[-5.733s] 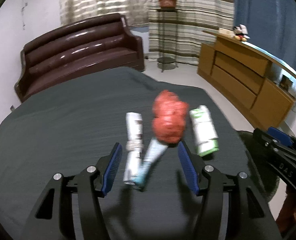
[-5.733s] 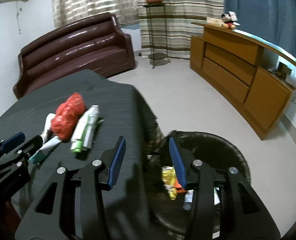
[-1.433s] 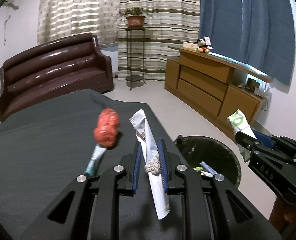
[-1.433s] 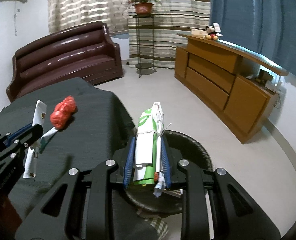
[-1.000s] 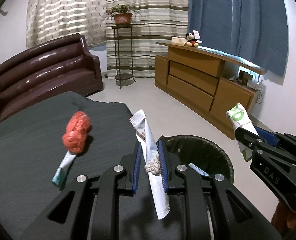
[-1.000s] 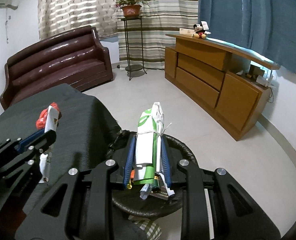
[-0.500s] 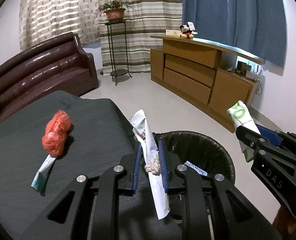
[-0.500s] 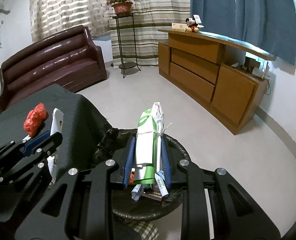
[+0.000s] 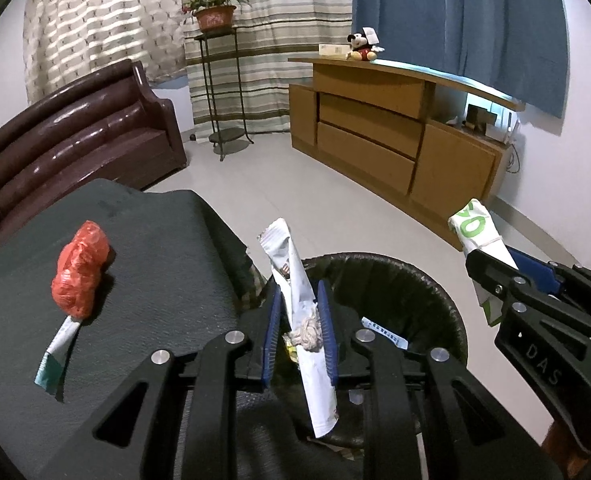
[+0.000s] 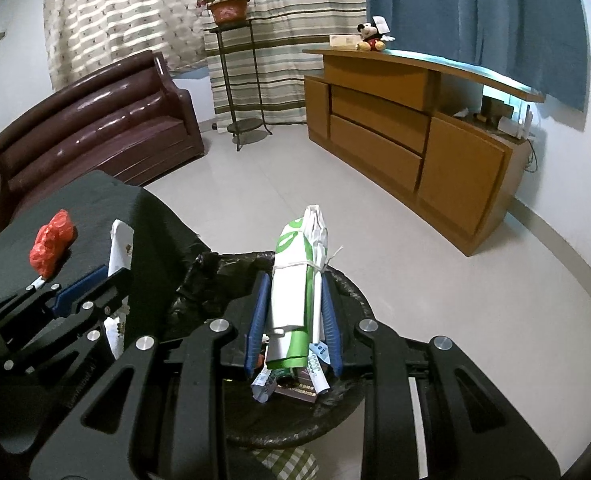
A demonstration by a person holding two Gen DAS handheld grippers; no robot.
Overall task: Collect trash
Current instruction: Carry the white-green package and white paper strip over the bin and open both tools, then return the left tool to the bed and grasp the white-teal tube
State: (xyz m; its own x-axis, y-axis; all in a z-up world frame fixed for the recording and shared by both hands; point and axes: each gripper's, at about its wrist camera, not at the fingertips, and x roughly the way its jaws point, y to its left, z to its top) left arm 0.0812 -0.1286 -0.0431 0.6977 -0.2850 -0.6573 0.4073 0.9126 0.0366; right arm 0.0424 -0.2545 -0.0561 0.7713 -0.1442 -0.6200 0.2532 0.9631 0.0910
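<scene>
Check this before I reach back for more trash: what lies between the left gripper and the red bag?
Only bare dark tablecloth, seen in the left wrist view, between the left gripper and the red bag.

The left gripper [image 9: 298, 312] clamps a white wrapper [image 9: 301, 308] above the black bin [image 9: 427, 292].

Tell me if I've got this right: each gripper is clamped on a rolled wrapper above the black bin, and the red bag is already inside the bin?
Not quite. The red bag lies on the dark table, as the left wrist view shows. Both the left gripper and right gripper do hold wrappers above the bin.
</scene>
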